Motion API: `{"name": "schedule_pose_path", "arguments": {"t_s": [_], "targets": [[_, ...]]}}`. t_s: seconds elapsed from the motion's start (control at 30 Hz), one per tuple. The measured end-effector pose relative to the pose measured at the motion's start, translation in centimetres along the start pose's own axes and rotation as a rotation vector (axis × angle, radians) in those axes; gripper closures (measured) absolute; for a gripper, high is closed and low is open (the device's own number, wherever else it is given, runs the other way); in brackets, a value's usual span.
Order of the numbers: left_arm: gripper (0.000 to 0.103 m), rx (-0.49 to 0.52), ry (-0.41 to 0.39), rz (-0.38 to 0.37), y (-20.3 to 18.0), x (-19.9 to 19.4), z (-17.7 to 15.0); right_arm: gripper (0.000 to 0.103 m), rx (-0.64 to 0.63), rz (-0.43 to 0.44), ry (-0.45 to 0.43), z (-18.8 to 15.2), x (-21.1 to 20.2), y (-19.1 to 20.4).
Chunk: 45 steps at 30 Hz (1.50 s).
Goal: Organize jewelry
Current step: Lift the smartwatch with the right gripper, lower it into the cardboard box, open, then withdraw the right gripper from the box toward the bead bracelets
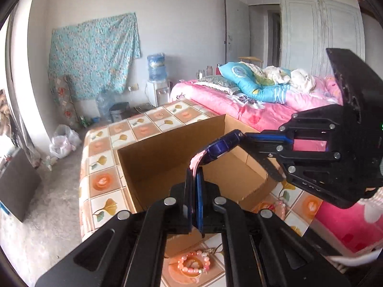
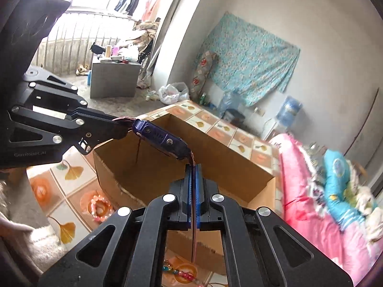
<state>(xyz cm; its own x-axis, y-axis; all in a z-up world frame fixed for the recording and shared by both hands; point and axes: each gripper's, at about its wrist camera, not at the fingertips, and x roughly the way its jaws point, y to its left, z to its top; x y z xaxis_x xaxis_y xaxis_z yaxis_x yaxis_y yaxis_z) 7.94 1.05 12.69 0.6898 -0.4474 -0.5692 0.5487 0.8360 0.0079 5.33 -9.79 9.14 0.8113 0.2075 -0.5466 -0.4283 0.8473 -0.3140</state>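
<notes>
Watch [image 2: 159, 140] dangles floppy between both claws [image 1: 196, 179] [image 2: 194, 167], each pinching one pink strap end above the box [image 1: 167, 143], looks light.

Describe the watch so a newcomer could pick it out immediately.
Find the open cardboard box on the flower-patterned table. Above it, the left gripper and right gripper each pinch one pink strap end of the watch. Unlike the bead bracelets lying below, it has a purple body.

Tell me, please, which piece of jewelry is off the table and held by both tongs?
The purple watch with pink strap, held over the cardboard box; the pink beaded bracelet and the multicoloured bead string lie on the tablecloth.
</notes>
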Motion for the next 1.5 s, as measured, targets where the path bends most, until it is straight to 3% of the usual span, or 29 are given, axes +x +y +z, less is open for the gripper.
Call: {"name": "schedule_pose_path", "arguments": {"t_s": [0.17,0.23,0.37,0.47,0.57,0.63,0.7,0.8,0.97,1.27,1.43,1.5], "targets": [[0.1,-0.077,0.289,-0.054,3.0,9.2,3.4,0.102,0.186,0.167,0.301,1.5,9.6,-5.0],[0.1,-0.102,0.398,-0.04,3.9,13.1,3.2,0.102,0.258,0.226,0.438,0.7,13.7,-6.2],[0.1,-0.197,0.623,-0.082,5.8,19.9,2.6,0.102,0.36,0.315,0.656,-1.3,20.1,-7.6],[0.095,-0.275,0.733,-0.086,7.3,22.8,2.0,0.097,0.402,0.345,0.731,-2.4,22.7,-8.4],[0.086,-0.31,0.768,-0.067,8.2,24.1,2.2,0.087,0.415,0.329,0.753,-2.9,24.7,-9.2],[0.081,-0.314,0.758,-0.053,8.4,24.1,3.0,0.079,0.442,0.33,0.744,-2.9,24.8,-9.6],[0.063,-0.321,0.721,-0.053,8.6,23.5,3.8,0.072,0.459,0.326,0.72,-2.7,24.4,-9.9],[0.046,-0.324,0.685,-0.087,8.3,22.5,4.8,0.067,0.448,0.299,0.671,-2.0,23.4,-9.8],[0.041,-0.281,0.595,-0.017,7.8,20.1,6.3,0.067,0.405,0.23,0.609,-0.8,21.5,-8.8],[0.029,-0.275,0.339,-0.027,8.1,10.3,6.6,0.064,0.377,0.189,0.496,0.8,17.1,-9.8],[0.024,-0.311,0.204,-0.034,7.8,3.2,2.9,0.064,0.413,0.191,0.33,1.6,11.0,-9.0],[0.018,-0.317,0.172,-0.021,7.3,0.6,0.5,0.053,0.415,0.215,0.238,1.2,6.7,-8.1]]}}
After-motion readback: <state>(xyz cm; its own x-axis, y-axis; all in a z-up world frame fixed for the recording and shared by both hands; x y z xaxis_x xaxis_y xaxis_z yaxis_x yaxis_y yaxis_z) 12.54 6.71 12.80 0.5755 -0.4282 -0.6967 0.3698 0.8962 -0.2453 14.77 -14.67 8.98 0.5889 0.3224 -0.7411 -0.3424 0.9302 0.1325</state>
